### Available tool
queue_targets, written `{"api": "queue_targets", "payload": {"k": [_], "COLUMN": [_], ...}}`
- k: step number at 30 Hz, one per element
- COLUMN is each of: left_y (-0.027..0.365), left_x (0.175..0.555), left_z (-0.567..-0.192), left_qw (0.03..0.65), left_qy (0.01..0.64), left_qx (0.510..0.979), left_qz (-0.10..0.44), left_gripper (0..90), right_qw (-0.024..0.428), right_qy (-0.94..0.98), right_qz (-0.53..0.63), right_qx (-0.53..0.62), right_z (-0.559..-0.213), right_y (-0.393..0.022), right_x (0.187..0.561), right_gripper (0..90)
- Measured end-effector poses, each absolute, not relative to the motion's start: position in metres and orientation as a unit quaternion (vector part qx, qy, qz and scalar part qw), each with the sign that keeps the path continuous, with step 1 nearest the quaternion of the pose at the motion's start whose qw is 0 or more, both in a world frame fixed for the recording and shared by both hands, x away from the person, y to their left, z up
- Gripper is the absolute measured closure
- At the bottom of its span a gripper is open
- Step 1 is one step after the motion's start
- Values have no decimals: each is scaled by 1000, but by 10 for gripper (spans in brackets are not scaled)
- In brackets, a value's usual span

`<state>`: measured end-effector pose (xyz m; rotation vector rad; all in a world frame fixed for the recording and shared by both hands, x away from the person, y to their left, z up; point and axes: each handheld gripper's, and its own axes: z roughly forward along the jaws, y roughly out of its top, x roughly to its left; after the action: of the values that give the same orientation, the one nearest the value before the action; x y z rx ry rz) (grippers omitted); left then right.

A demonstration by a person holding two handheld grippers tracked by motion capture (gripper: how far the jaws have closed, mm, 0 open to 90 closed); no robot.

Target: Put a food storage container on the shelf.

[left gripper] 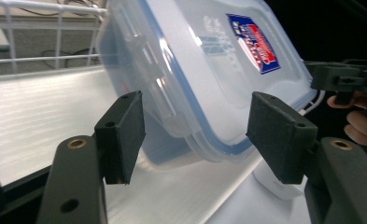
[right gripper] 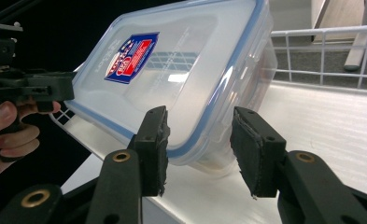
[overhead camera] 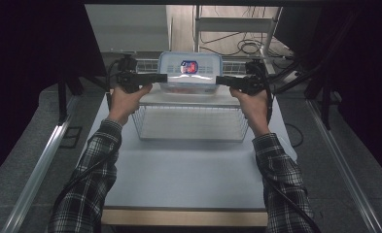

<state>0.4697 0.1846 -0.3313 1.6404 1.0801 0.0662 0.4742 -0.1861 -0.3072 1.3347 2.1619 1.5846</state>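
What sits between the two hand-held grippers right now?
The clear plastic lidded container with blue seal, spanning the gap between the left hand-held gripper and the right, seen in the high view.

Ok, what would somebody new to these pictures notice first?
Probably the clear plastic box with a blue-edged lid and a red and blue sticker, at the far middle of the table. The left gripper and right gripper flank its ends, jaws open, above a white wire basket.

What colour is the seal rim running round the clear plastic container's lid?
Blue, on the clear plastic container's lid; clearest in the right gripper view.
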Motion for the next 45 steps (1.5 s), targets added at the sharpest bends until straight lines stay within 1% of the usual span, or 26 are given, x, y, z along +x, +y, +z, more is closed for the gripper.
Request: {"api": "queue_targets", "payload": {"k": [2,7,8,10,11,13,16,18,19,22,23,25,35,36,37,41,45], "left_y": [184,183,183,179,175,173,175,180,182,185,183,181,173,173,173,175,179], "left_x": [469,468,467,466,465,464,464,462,462,466,467,467,455,454,452,447,445], "left_z": [-331,-329,-329,-329,-330,-331,-332,-331,-330,-330,-330,-331,-335,-335,-334,-330,-332], "left_qw": [553,550,550,532,516,512,522,530,540,558,554,550,538,542,549,543,549], "left_qy": [459,460,460,460,456,451,454,451,456,454,453,454,440,432,428,428,428], "left_qx": [694,696,696,711,724,730,722,717,707,694,697,700,719,721,718,723,717], "left_qz": [29,23,18,16,26,38,28,34,35,31,32,33,10,0,-3,18,29], "left_gripper": [355,348,331,311,306,300,320,366,387,380,340,331,341,348,373,398,381], "right_qw": [74,71,70,66,65,72,78,77,76,78,80,79,80,80,76,80,90], "right_qy": [721,725,725,723,722,725,729,730,731,731,731,731,727,728,726,727,730], "right_qz": [527,522,521,523,523,518,513,512,511,511,510,511,511,510,511,511,512], "right_qx": [444,444,444,447,448,448,448,447,446,446,446,446,451,452,453,453,444], "right_z": [-306,-304,-304,-303,-302,-300,-299,-298,-298,-298,-298,-298,-298,-297,-298,-298,-296], "right_y": [-186,-186,-186,-186,-186,-186,-185,-185,-185,-185,-185,-185,-193,-194,-195,-194,-193], "right_x": [475,476,476,476,476,476,476,476,476,477,476,477,477,477,478,477,474], "right_gripper": [581,583,584,588,585,589,589,589,590,591,591,592,597,598,596,597,585]}}
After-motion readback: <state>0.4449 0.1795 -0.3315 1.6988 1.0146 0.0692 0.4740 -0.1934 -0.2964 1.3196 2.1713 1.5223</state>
